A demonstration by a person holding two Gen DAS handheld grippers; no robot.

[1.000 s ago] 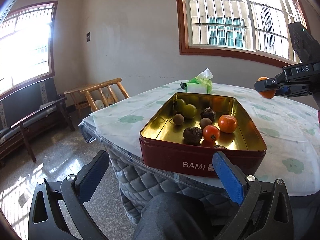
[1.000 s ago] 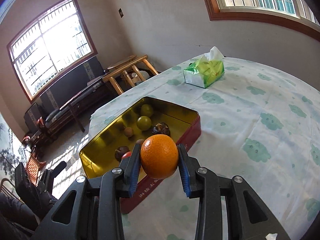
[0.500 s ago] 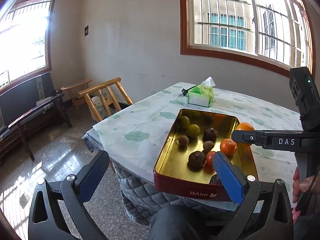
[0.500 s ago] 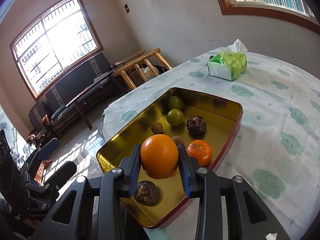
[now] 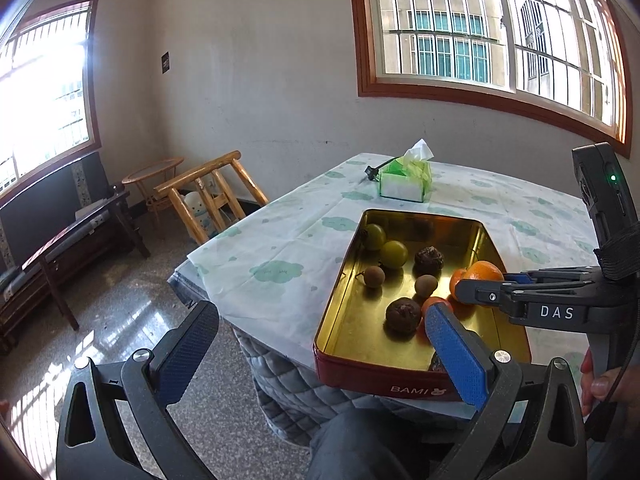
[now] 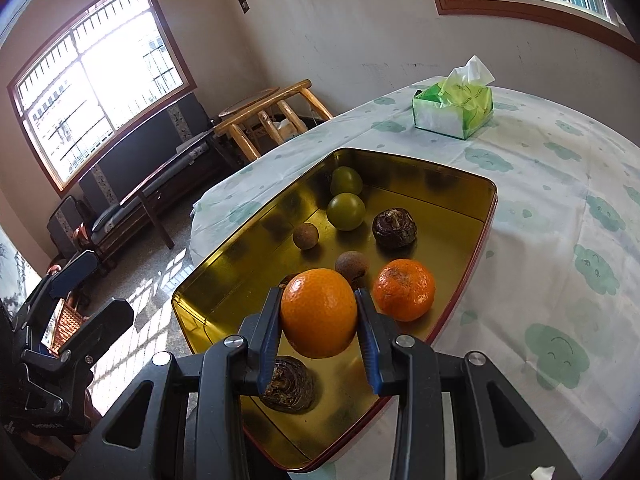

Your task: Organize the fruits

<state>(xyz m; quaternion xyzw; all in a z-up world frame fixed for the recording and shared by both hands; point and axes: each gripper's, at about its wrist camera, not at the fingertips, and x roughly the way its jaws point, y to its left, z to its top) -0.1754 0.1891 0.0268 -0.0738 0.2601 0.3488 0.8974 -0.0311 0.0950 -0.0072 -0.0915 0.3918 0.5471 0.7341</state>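
Observation:
A red tin with a gold inside [image 5: 372, 380] [image 6: 440, 168] sits near the table's edge. In it lie two green fruits [image 6: 346, 211], two small brown round fruits [image 6: 306, 235], dark wrinkled fruits [image 6: 394, 228] and an orange [image 6: 404, 290]. My right gripper [image 6: 318, 316] is shut on a second orange [image 6: 319, 312] and holds it low over the tin, beside the orange inside; it also shows in the left wrist view [image 5: 480, 276]. My left gripper [image 5: 320, 348] is open and empty, off the table's edge in front of the tin.
A green tissue box [image 5: 406, 182] [image 6: 454, 112] stands beyond the tin on the cloud-print tablecloth [image 6: 560, 208]. A wooden chair [image 5: 208, 196], a small round table [image 5: 152, 168] and a dark bench [image 5: 60, 240] stand on the floor to the left.
My right gripper has carried the orange from beside the tin to over its inside and lowered it. My left gripper has drawn back and left.

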